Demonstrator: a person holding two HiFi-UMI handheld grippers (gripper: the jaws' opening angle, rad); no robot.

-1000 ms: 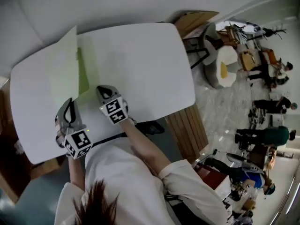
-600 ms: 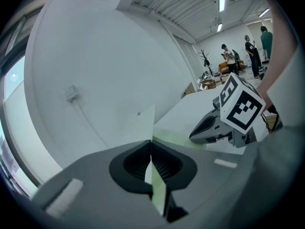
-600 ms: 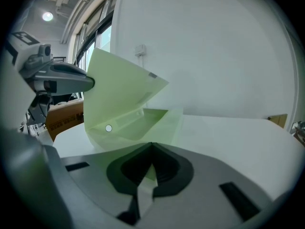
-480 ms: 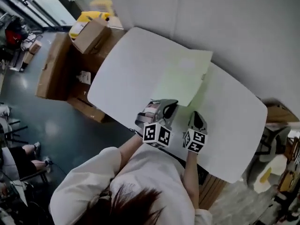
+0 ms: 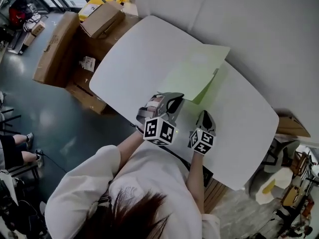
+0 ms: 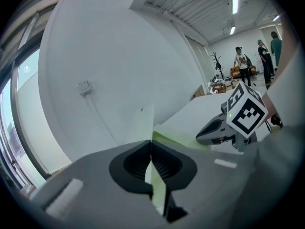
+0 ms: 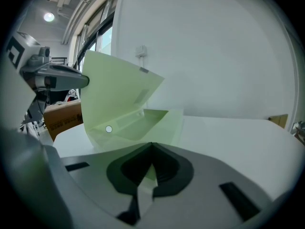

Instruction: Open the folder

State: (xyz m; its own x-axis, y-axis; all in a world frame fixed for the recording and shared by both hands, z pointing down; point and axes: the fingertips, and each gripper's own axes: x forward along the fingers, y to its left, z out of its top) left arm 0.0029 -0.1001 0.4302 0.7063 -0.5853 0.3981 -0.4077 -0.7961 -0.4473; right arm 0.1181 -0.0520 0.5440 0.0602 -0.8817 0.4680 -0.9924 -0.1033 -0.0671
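Observation:
A pale green folder [image 5: 194,73] lies on the white table [image 5: 139,59], its front cover lifted and tilted toward the left. My left gripper [image 5: 175,101] is shut on the near edge of that cover [image 6: 143,125], whose thin sheet runs between the jaws. My right gripper [image 5: 205,116] is just to the right, shut on the near edge of the back cover [image 5: 212,86], which stays flat on the table. The right gripper view shows the raised cover [image 7: 114,89], a round snap [image 7: 108,129] inside, and the left gripper [image 7: 71,80] holding the cover's edge.
Cardboard boxes [image 5: 99,19] stand on the floor beyond the table's left edge. A white wall [image 5: 249,24] runs behind the table. People [image 6: 243,61] stand far back in the room. The table's near edge [image 5: 124,116] is close to my body.
The head camera has swung round, so the table sits differently in view. Both grippers have stayed on the folder, and the left one has carried the raised cover slightly further left.

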